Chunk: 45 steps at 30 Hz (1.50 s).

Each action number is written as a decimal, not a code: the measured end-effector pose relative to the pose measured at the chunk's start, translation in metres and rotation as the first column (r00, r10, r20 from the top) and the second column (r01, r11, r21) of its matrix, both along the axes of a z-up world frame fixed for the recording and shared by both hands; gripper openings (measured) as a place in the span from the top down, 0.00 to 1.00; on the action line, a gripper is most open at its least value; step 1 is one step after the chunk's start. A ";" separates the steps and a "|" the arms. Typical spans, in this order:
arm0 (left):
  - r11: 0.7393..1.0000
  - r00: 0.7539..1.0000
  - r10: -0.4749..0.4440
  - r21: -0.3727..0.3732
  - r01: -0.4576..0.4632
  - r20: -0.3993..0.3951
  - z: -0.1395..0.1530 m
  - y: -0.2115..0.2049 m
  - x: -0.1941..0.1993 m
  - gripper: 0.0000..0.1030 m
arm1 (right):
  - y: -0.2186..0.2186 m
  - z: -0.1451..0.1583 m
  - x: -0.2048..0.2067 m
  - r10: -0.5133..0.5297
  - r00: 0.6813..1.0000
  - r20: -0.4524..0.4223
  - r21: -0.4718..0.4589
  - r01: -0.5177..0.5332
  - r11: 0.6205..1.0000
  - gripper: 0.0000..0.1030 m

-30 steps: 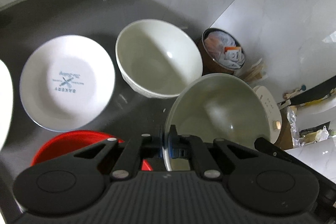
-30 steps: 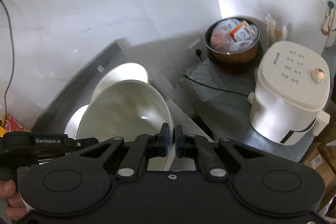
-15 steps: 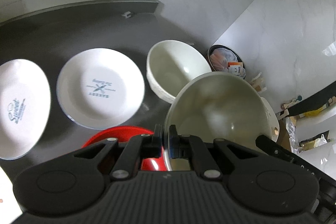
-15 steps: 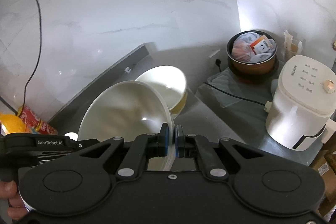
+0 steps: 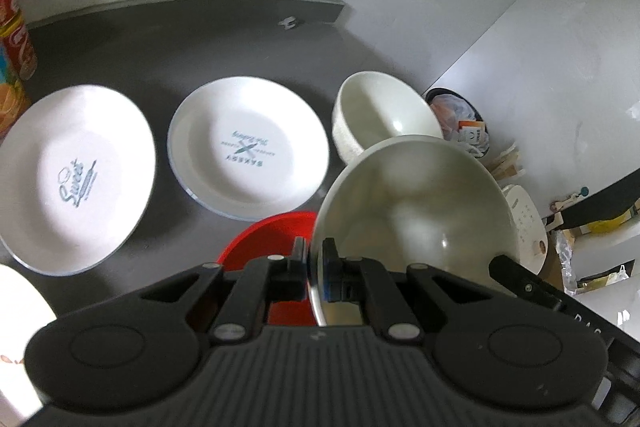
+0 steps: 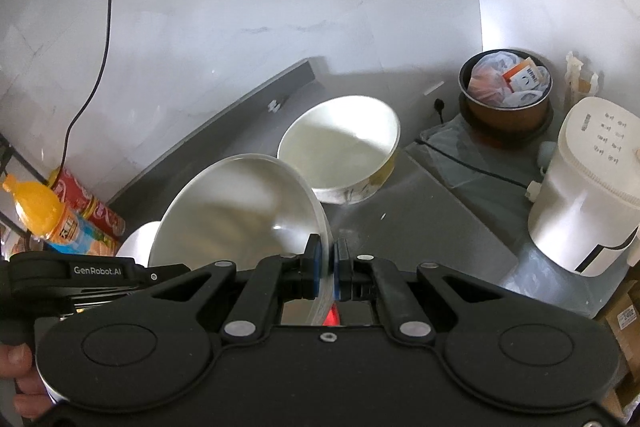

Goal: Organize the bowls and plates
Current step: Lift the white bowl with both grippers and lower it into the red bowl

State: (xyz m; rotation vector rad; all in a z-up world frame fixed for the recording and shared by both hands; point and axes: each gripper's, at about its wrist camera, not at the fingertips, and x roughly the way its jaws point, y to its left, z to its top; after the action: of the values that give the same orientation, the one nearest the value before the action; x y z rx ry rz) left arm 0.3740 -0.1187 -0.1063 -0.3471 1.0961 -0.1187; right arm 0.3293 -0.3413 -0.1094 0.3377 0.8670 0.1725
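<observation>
Pale ceramic bowl (image 5: 416, 211) hangs tilted above the dark worktop (image 5: 160, 43), its rim pinched on opposite sides by the left gripper (image 5: 316, 259) and the right gripper (image 6: 326, 261), both sets of jaws pressed onto it. Below it sits a red dish (image 5: 272, 239). A second bowl (image 5: 380, 115) and two white plates (image 5: 248, 147) (image 5: 76, 175) rest on the worktop.

A white rice cooker (image 6: 580, 195) stands beside a full bin (image 6: 506, 95).
</observation>
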 end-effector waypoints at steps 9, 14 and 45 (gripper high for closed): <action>1.000 0.999 0.021 0.008 -0.021 -0.046 -0.019 0.013 -0.010 0.96 | 0.014 -0.017 -0.005 0.030 0.999 -0.042 -0.014 -0.030 0.999 0.94; 0.999 0.996 0.034 0.016 -0.033 -0.080 -0.032 0.019 -0.013 0.96 | 0.022 -0.028 -0.008 0.051 0.996 -0.071 -0.027 -0.053 0.998 0.94; 0.993 0.980 0.045 0.114 -0.023 -0.193 -0.065 0.016 0.001 0.89 | 0.055 -0.055 0.004 0.164 0.979 -0.120 -0.207 -0.187 0.960 0.94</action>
State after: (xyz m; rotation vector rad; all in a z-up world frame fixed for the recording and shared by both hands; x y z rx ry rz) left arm 0.3751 -0.1026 -0.1710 -0.2807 1.2845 0.0076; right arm 0.3335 -0.2858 -0.1642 0.0646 1.0077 0.2244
